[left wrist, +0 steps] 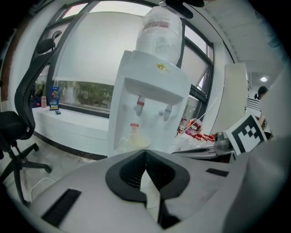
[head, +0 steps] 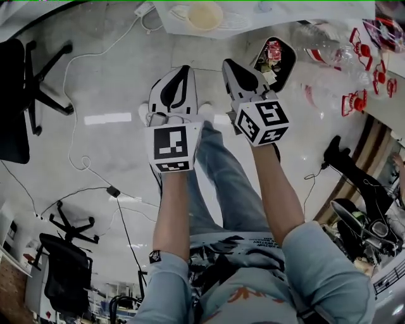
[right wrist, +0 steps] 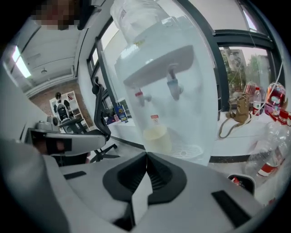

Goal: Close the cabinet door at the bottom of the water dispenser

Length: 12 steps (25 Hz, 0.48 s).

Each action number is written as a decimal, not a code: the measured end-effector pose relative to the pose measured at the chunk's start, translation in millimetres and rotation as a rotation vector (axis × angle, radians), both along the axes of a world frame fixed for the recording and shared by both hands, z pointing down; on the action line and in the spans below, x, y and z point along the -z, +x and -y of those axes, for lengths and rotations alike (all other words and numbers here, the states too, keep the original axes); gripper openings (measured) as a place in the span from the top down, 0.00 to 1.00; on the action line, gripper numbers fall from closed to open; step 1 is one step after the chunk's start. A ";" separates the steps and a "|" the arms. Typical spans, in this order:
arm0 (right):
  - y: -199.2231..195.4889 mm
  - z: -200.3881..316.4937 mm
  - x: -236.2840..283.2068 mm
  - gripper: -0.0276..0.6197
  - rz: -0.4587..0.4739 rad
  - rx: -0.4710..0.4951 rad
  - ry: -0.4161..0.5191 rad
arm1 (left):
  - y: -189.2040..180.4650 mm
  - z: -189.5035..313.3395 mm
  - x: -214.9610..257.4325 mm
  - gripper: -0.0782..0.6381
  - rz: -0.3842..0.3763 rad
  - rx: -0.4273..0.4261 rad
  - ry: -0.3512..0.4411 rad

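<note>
The white water dispenser [left wrist: 150, 91] stands straight ahead with a clear bottle [left wrist: 159, 32] on top; the right gripper view shows the dispenser [right wrist: 168, 82] too. A pale cup [left wrist: 138, 142] sits on its drip tray, also seen as the cup [head: 204, 16] from the head. The lower cabinet door is hidden in every view, below the gripper bodies. My left gripper [left wrist: 145, 151] is shut with nothing in it, held up in front of the taps. My right gripper [right wrist: 146, 155] is shut and empty too, beside the left gripper [head: 184, 69], at the same height.
A black office chair [head: 25, 88] stands at the left on the floor, with a white cable [head: 82, 158] trailing near it. Right of the dispenser are a black bin [head: 275, 60] with rubbish and several empty plastic bottles [head: 342, 69]. My legs are below the grippers.
</note>
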State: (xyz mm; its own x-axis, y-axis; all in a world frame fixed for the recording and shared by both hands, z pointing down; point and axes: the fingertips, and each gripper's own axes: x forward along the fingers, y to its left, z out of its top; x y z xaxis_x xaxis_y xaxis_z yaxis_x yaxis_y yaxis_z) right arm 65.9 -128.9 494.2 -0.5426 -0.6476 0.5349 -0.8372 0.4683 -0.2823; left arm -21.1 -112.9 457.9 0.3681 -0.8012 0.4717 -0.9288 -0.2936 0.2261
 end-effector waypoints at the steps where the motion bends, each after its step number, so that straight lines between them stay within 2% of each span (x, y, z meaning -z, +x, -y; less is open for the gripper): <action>1: -3.7 -0.5 11.3 0.91 0.017 0.001 0.007 | -2.2 1.3 8.9 0.86 -0.001 0.000 0.008; 6: -14.5 -14.2 68.9 0.91 0.095 0.006 -0.006 | -14.0 -6.5 55.8 0.86 -0.018 0.038 0.017; 12: -6.9 -16.5 144.5 0.91 0.098 0.037 0.058 | -12.7 -4.7 117.6 0.86 -0.028 0.094 0.043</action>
State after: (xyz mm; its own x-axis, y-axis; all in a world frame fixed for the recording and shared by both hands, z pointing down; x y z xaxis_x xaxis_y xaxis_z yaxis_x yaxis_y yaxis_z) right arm 59.0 -112.4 349.7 -0.6149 -0.6542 0.4404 -0.7885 0.5166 -0.3337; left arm -33.8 -108.2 340.3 0.3029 -0.8519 0.4272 -0.9463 -0.2155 0.2411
